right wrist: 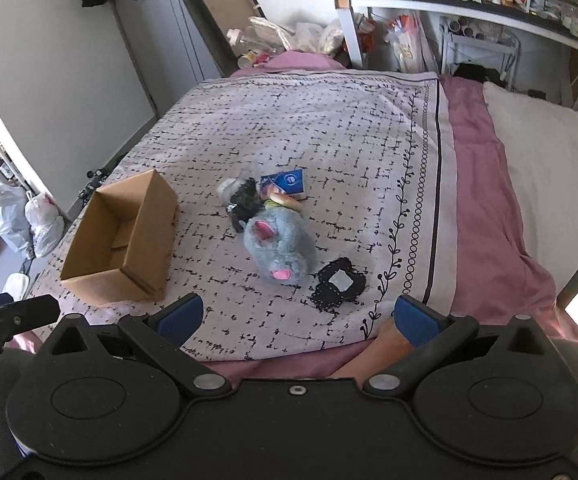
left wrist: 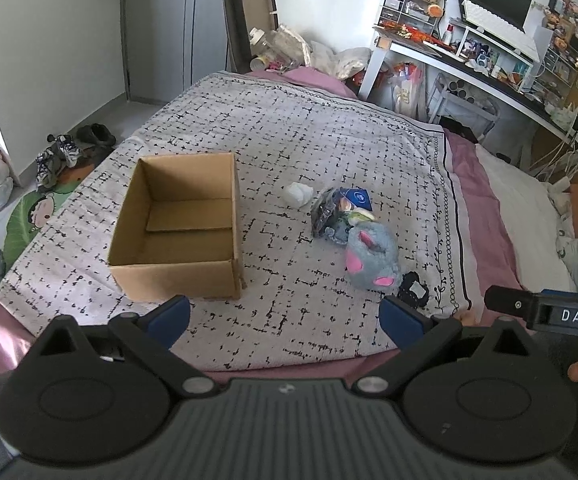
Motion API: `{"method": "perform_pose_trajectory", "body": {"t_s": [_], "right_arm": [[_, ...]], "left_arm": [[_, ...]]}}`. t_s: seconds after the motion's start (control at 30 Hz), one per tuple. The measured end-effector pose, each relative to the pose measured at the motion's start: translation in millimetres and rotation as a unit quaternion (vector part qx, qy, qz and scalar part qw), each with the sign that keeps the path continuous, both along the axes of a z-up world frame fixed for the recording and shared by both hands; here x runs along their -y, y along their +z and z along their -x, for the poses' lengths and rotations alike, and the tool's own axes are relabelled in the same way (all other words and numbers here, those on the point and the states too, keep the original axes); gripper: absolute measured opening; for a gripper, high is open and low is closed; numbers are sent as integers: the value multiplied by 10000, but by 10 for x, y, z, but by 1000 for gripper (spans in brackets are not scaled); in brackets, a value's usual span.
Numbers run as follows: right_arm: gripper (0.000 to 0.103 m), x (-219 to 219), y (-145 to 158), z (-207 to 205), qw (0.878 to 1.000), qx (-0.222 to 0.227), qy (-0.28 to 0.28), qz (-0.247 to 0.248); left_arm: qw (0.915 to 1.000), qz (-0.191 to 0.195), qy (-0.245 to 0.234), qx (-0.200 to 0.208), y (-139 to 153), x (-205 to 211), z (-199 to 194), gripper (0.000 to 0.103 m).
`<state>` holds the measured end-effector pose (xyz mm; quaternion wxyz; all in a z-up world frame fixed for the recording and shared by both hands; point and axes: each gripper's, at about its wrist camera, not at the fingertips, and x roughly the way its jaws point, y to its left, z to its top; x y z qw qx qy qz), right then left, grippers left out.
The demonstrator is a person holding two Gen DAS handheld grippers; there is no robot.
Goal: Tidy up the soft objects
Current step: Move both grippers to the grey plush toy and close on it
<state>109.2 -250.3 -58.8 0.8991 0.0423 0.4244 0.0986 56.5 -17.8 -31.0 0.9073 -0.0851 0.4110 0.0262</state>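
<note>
Patterned bedspread [left wrist: 289, 128] underneath all; open cardboard box [left wrist: 177, 232] on its left part, empty. Just right of box, apart from it: grey plush toy [left wrist: 371, 260], dark bundle [left wrist: 325, 212], blue packet [left wrist: 357, 197], white wad [left wrist: 297, 194], black lace piece [right wrist: 339, 283]. Left gripper [left wrist: 285, 320] and right gripper [right wrist: 296, 316] both spread wide, holding nothing, at near bed edge.

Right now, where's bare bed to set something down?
Free: the quilt beyond the cardboard box, and the near strip ahead of both grippers. Crowded: right of the box, around the grey plush and the pile behind it.
</note>
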Motion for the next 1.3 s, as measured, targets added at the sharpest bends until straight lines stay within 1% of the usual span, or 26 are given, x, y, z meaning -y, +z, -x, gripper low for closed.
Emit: {"method": "perform_pose_trajectory", "body": {"t_s": [0.1,0.23,0.4,0.63,0.8,0.9,1.0,1.07,1.17,1.23,1.3], "right_arm": [[103,64,-43,-89,9999,-36,-73,-104],[103,185,-95,-219,9986,-145,-166,-474],[103,214,-178,-382,9986,-151,-229,-449],[103,190,-302,-612,9976,-200,-139,-655],[102,219,-442,-757,9951,-297,-188,-928],[96,238,-523,-850,9940,-353,-246,-1010],[90,261,-605,-949,9912,-446,-284,-1212],[81,264,-653,-1024,9897,-521,-297,-1304],[73,264,-715,-1118,9871,-605,-291,-1454],[70,264,-753,-1165,9853,-643,-298,-1556],[65,269,-797,-1221,9832,-708,-322,-1652]], "left_arm": [[10000,45,18,-28,-52,17,-83,100],[9999,112,39,-64,-132,44,-199,100],[9998,194,65,-75,-222,74,-335,100],[9996,241,81,-97,-334,85,-564,98],[9993,319,42,-167,-433,94,-735,94],[9990,395,5,-191,-486,116,-851,89],[9987,453,-51,-207,-547,152,-960,84],[9984,514,-68,-237,-586,168,-1034,76],[9973,664,-87,-303,-664,192,-1145,70],[9966,733,-123,-341,-706,212,-1202,68],[9962,775,-160,-364,-748,240,-1258,66]]}}
